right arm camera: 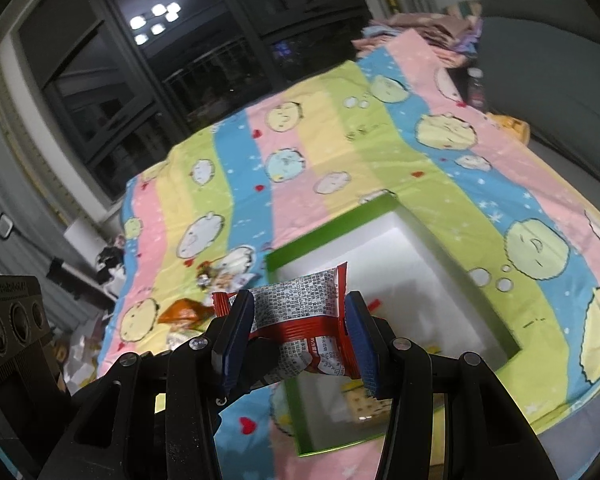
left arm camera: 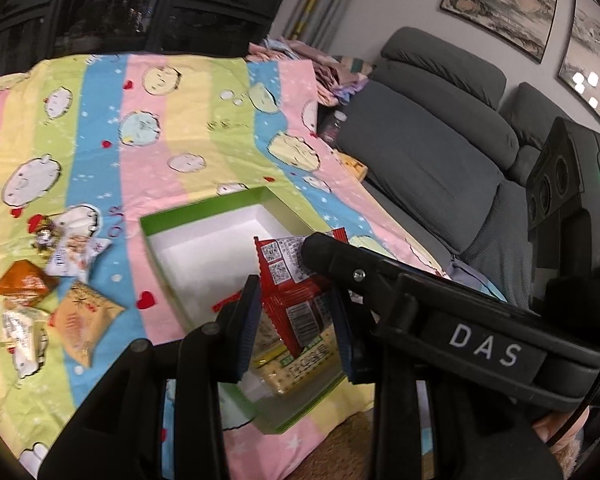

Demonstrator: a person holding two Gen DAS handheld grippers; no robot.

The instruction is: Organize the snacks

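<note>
A striped pastel cloth (left arm camera: 148, 128) printed with round cartoon faces covers the surface, spreading ahead of both grippers. Beyond it and to the right of the left gripper (left arm camera: 296, 320) stands a grey sofa (left arm camera: 428, 136).

On the cloth, directly under and ahead of both grippers, sits a shallow green box (right arm camera: 332, 220) with a white inside, mostly bare. At its near end, below the left gripper, lies a clear yellow-printed snack pack (left arm camera: 296, 360), partly hidden by the fingers, so its print is hard to read.

To the left of the left gripper, a loose cluster of small snack packets (left arm camera: 52, 280) lies on the cloth: orange, tan and white wrappers, some blurred and overlapping.

The red snack packet (right arm camera: 300, 320) has red crimped edges and a white back panel with dense small text and a barcode; in the left wrist view QR codes show on it. It hangs above the box opening.

The right gripper (right arm camera: 300, 340) has its jaws nearly closed, the blue pads pinching this packet from both sides. The left gripper's jaws are likewise narrow. The packet sits between its blue pads, but whether they press on it I cannot tell. The right gripper's black finger crosses in front and hides part of the packet.
</note>
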